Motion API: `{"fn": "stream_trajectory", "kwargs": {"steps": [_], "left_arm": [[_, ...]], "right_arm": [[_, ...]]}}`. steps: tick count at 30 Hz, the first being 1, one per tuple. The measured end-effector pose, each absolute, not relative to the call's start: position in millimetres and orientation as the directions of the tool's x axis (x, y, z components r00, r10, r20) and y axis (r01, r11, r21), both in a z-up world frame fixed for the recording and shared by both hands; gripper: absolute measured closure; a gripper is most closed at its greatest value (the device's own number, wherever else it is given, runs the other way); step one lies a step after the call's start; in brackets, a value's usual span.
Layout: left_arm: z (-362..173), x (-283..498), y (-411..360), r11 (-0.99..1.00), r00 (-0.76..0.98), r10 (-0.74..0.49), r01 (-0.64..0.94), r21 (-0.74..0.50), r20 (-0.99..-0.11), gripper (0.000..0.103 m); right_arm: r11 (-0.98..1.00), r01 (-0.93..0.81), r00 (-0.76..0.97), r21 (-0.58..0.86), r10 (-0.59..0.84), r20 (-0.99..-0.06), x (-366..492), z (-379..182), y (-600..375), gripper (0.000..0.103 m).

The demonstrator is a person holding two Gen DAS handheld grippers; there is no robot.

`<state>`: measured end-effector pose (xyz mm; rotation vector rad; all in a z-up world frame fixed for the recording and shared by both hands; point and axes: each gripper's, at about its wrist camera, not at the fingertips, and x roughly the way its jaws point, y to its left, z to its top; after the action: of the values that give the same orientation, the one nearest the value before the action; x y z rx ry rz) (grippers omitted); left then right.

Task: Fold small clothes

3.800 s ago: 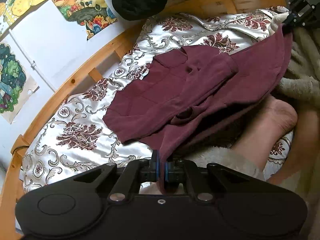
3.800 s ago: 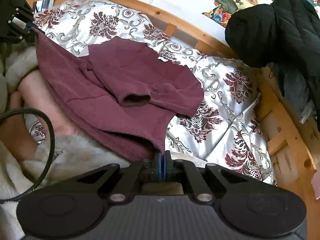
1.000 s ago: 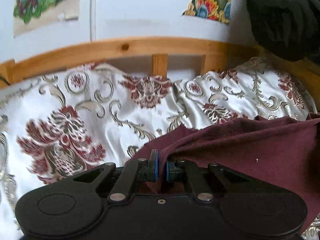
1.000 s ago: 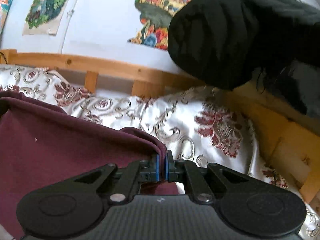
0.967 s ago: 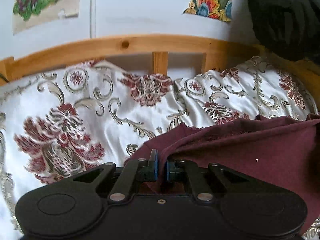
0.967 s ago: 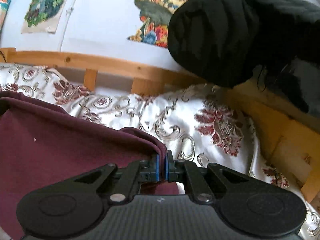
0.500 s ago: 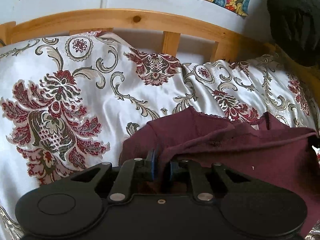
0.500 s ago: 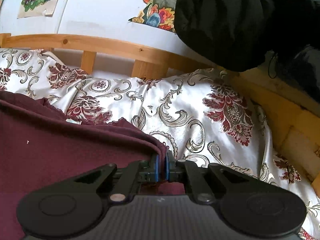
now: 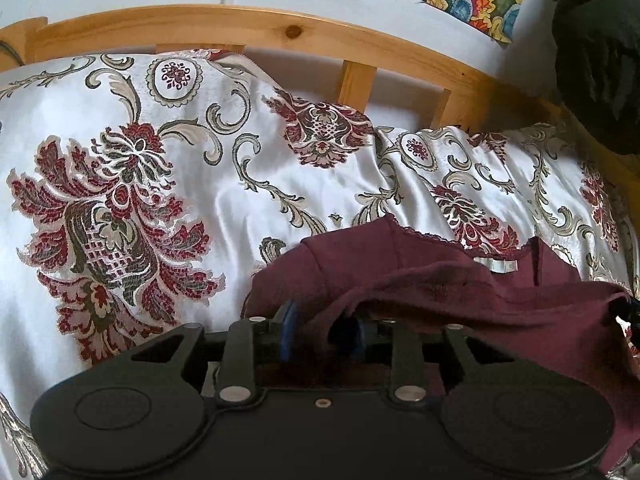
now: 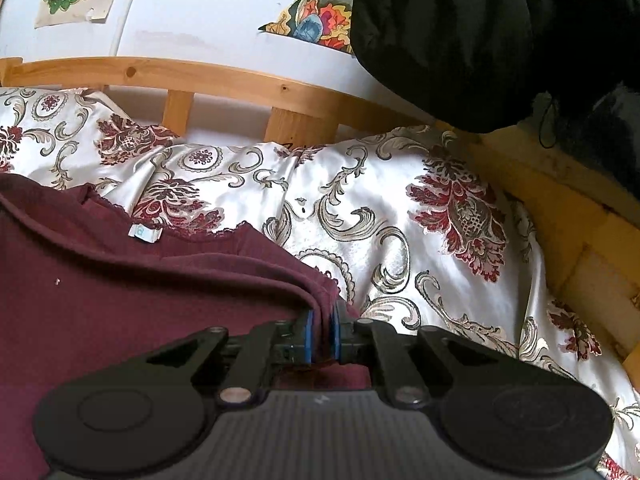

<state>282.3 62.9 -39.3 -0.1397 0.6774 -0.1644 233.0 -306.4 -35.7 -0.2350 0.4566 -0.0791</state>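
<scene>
Plainly looking at a small dark-maroon knit top (image 9: 440, 292), lying on a glossy white bedspread with red floral and grey scroll pattern (image 9: 160, 160), near its far side by the rail. Folded over on itself, judging from a thick rounded upper edge drawn across toward the lace-trimmed neckline, short of it by a narrow strip. Shows a soft, slightly fuzzy surface, one small pale speck, and a little white-and-blue neck label (image 10: 146, 233) peeking out just past the folded edge. Held at the fold's two outer ends, probably so as to lay the doubled layer down straight and square with the neckline. At the left gripper (image 9: 324, 324), blue pads standing clearly apart, with cloth draped loosely over the right-hand pad and sagging into the gap, so let go or nearly so by the look of it. At the right gripper (image 10: 322, 334), pads drawn close on a bunched corner of the fold, pinching the top. Judged as the release at the end of one fold, with smoothing likely to be needed where the left end has slumped. Beyond the bedspread, a curved pale wooden bed rail with short slats (image 9: 240, 20), a white wall with colourful paper pictures (image 10: 316, 28), and a bulky black padded jacket (image 10: 480, 40) hanging at the right.
</scene>
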Motion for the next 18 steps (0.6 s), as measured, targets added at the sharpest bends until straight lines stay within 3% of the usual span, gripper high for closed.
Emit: {"fn": "stream_trajectory", "kwargs": {"steps": [4, 7, 9, 18], "left_arm": [[-39.8, 282.7, 65.7, 0.982, 0.768, -0.166, 0.068, -0.178, -0.618, 0.050], [-40.1, 284.0, 69.2, 0.980, 0.766, -0.161, 0.048, -0.194, -0.623, 0.044], [-40.5, 284.2, 70.5, 0.979, 0.764, -0.157, 0.037, -0.199, -0.626, 0.039], [-43.2, 282.6, 67.2, 0.979, 0.751, -0.165, 0.047, -0.198, -0.639, 0.026]], "right_arm": [[0.970, 0.032, 0.892, -0.240, -0.136, -0.430, 233.3, -36.5, -307.7, 0.077], [0.970, 0.047, 0.893, -0.240, -0.148, -0.426, 233.1, -36.5, -309.1, 0.068], [0.970, 0.056, 0.892, -0.238, -0.155, -0.425, 232.9, -36.2, -310.5, 0.053], [0.965, 0.087, 0.869, -0.246, -0.194, -0.454, 235.6, -37.8, -313.9, 0.014]]}}
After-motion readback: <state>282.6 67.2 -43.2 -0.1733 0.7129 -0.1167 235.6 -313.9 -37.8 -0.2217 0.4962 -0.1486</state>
